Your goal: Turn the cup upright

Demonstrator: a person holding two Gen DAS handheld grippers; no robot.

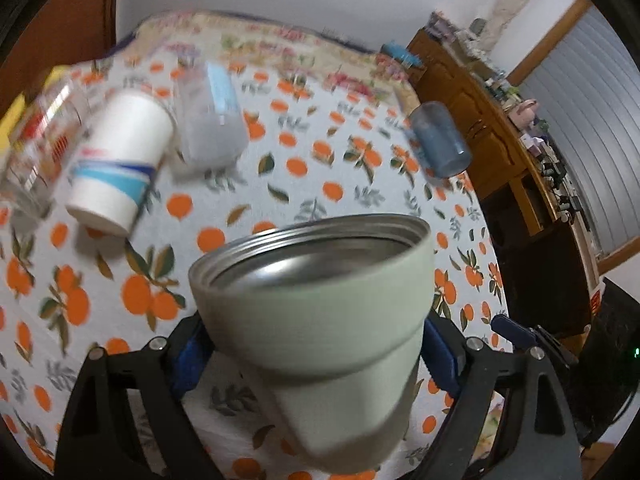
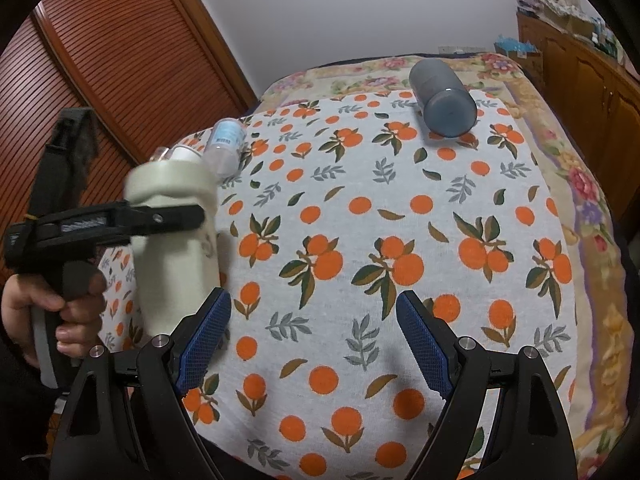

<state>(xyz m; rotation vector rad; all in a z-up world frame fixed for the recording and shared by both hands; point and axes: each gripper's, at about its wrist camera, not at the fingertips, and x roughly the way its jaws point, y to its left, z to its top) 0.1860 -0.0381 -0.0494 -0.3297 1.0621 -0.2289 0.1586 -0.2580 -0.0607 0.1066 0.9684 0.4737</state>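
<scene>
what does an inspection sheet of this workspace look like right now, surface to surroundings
surface: orange-print cloth laid over a floral blanket
job's things: pale green steel-lined cup, mouth up, slightly tilted, held off the cloth
clutter: blue-grey tumbler lying on its side; white paper cup, a clear glass and a clear cup with a blue label, blurred
grippers: left gripper shut on the cup's lower body; right gripper open, nothing between the fingers
cables: some on the wooden sideboard, too small to detail
surroundings: white wall, red-brown slatted doors
</scene>
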